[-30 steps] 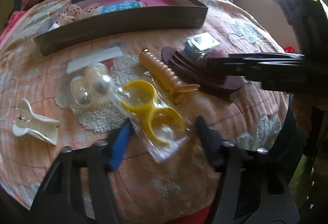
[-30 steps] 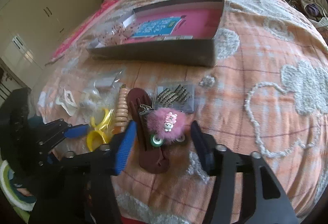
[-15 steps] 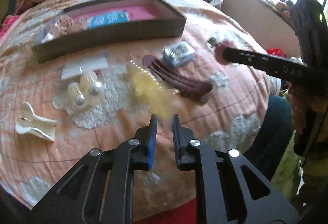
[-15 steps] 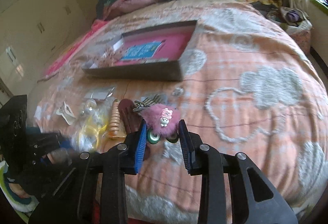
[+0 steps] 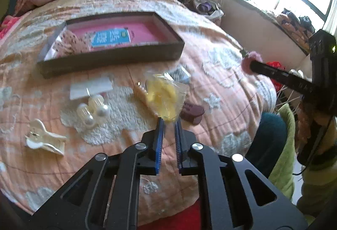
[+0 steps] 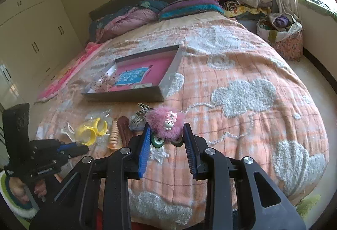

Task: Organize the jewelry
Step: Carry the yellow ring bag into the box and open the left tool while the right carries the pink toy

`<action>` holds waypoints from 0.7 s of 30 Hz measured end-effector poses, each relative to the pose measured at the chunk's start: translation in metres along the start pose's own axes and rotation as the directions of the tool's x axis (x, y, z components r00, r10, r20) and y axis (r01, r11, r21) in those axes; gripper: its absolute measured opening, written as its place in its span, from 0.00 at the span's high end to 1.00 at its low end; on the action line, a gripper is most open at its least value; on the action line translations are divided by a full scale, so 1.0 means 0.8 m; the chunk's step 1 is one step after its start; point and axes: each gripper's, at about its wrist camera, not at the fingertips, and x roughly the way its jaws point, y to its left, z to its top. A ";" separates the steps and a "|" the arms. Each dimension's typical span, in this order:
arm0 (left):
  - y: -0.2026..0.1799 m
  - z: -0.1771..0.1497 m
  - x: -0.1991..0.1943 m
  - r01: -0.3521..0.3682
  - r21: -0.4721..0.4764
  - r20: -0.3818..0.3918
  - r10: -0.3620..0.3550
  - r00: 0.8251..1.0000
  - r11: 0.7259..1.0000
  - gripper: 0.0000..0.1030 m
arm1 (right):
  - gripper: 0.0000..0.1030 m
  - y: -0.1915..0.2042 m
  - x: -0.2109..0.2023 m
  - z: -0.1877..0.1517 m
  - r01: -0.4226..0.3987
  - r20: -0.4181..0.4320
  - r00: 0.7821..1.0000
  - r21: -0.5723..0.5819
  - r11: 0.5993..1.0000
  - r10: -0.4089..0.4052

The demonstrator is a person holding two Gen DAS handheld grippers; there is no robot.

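My left gripper [image 5: 168, 122] is shut on a clear bag of yellow bangles [image 5: 163, 96] and holds it above the bedspread; the bag also shows in the right wrist view [image 6: 91, 130]. My right gripper [image 6: 166, 132] is shut on a pink fluffy hair clip [image 6: 165, 124], lifted off the bed; it shows at the right in the left wrist view [image 5: 250, 60]. The dark box with a pink floor [image 5: 118, 56] lies farther up the bed, with a blue card [image 5: 110, 37] and a beaded piece inside.
On the bedspread lie a pearl earring pack [image 5: 92, 110], a white claw clip [image 5: 44, 139], a beige spiral clip [image 6: 113, 135], a maroon hair clip [image 5: 192, 111] and a small box of pins [image 5: 181, 74]. Pillows and clothes pile at the headboard.
Both grippers closed on their items and lifted: the left took the bangle bag off the bed, the right took the pink fluffy clip. Both cameras pulled back and up.
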 end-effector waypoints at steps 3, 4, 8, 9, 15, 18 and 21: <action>0.000 0.007 -0.013 0.001 0.004 0.027 -0.001 1.000 1.000 0.98 | 0.72 0.005 -0.007 0.003 -0.003 0.013 1.000 -0.008 1.000 0.003; 0.001 0.010 -0.018 -0.003 0.005 0.039 0.002 0.999 1.000 0.98 | 0.72 0.007 -0.008 0.003 -0.005 0.016 1.000 -0.012 1.000 0.005; 0.009 0.027 -0.038 -0.009 0.000 0.086 0.009 0.996 1.000 0.98 | 0.72 0.017 -0.017 0.011 -0.007 0.040 0.999 -0.025 1.000 0.008; 0.011 0.032 -0.042 -0.008 0.000 0.097 0.008 0.995 1.000 0.98 | 0.72 0.020 -0.021 0.015 -0.008 0.048 0.999 -0.030 1.000 0.010; 0.034 0.068 -0.066 -0.031 -0.008 0.172 0.032 0.985 0.999 0.98 | 0.72 0.040 -0.036 0.039 -0.013 0.097 0.995 -0.064 0.998 0.020; 0.047 0.087 -0.075 -0.045 -0.013 0.205 0.047 0.978 0.999 0.98 | 0.72 0.052 -0.040 0.054 -0.019 0.114 0.993 -0.084 0.996 0.028; 0.058 0.110 -0.083 -0.066 -0.012 0.244 0.067 0.968 0.998 0.98 | 0.72 0.064 -0.038 0.071 -0.016 0.131 0.991 -0.106 0.994 0.030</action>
